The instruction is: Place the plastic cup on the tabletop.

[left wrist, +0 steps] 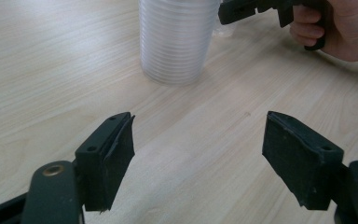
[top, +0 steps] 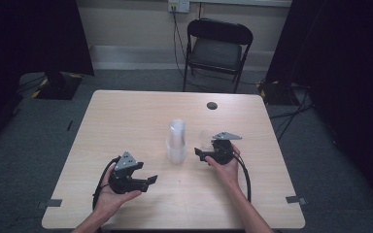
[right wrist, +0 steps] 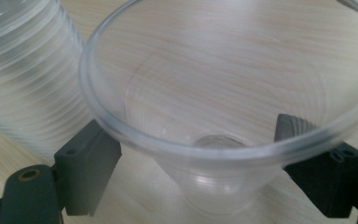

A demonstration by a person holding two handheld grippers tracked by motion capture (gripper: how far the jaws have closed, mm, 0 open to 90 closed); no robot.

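Our left gripper was wide open above the pale wooden table. Our right gripper held a single clear plastic cup between its jaws, beside the stack of clear plastic cups.

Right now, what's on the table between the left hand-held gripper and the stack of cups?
Nothing: bare wooden table runs from the open left hand-held gripper to the stack of clear cups, as the left gripper view shows.

At your twelve o'clock, beyond the table's far edge, a black folding chair faces you. A wall socket sits above it, its cable dropping to the carpet. A dark grommet marks the tabletop near one o'clock.
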